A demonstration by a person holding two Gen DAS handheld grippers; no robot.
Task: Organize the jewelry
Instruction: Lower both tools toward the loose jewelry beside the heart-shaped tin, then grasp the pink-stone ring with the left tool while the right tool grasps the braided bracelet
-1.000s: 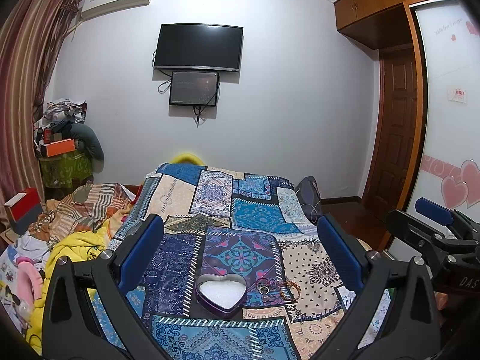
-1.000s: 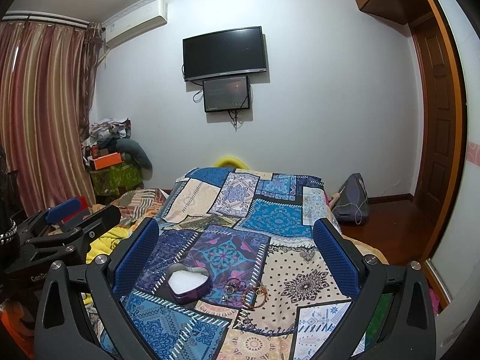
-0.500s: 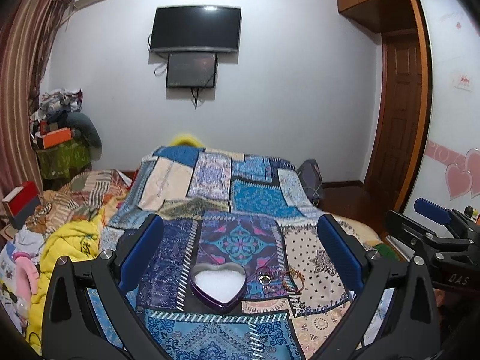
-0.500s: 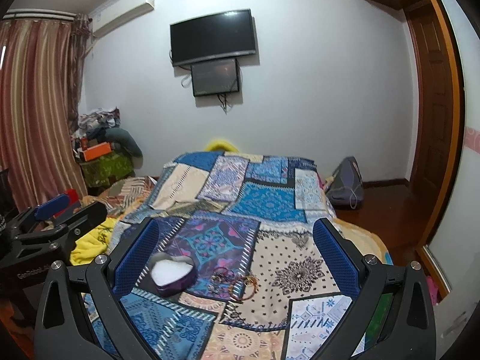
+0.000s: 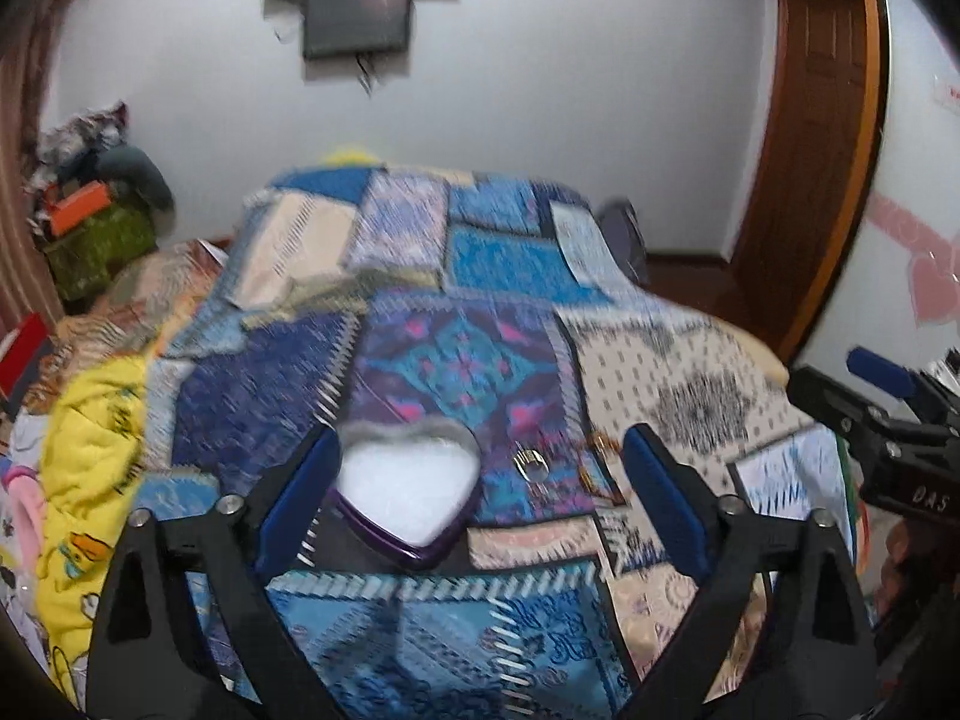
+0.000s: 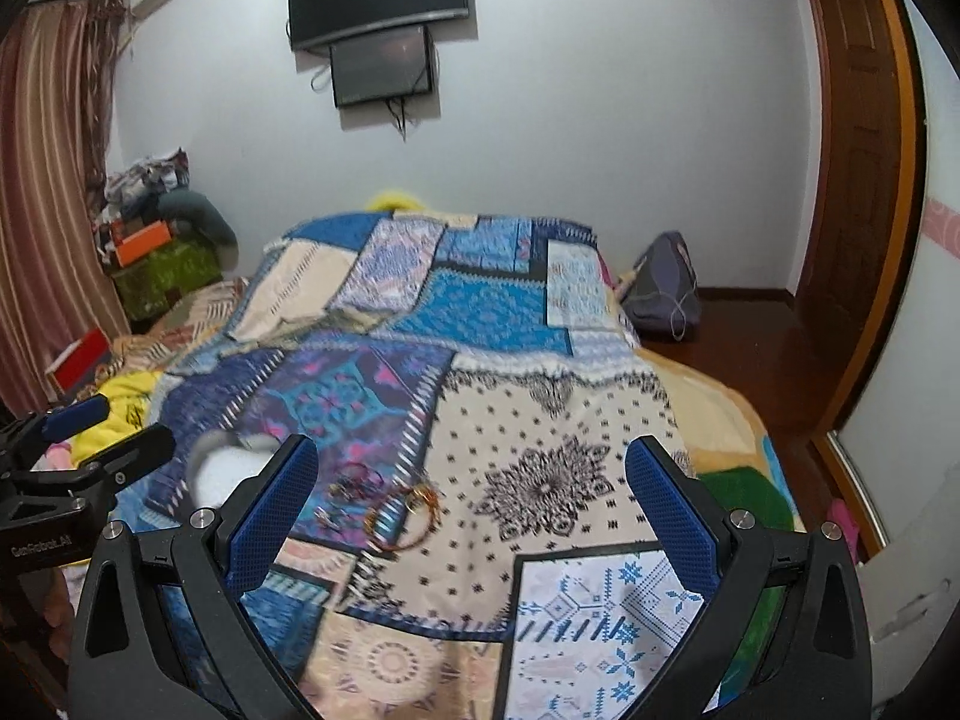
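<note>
A purple heart-shaped tin (image 5: 408, 495) with a white lining lies open on the patchwork bedspread (image 5: 468, 372). It also shows in the right wrist view (image 6: 219, 471), partly behind a finger. Beside it on its right lie a silver ring (image 5: 529, 463) and beaded bracelets (image 5: 600, 468). In the right wrist view the bracelets (image 6: 402, 516) lie between the fingers, toward the left one. My left gripper (image 5: 480, 492) is open and empty above the tin. My right gripper (image 6: 471, 498) is open and empty above the bedspread (image 6: 540, 420).
A yellow blanket (image 5: 90, 450) and clothes lie left of the bed. A green box with a pile of things (image 6: 162, 264) stands by the curtain. A dark bag (image 6: 660, 291) sits on the floor at the right, near a wooden door (image 6: 852, 180).
Both grippers have tilted down and come closer to the bed. The tin and jewelry look larger and sit between the fingers. Both stay open.
</note>
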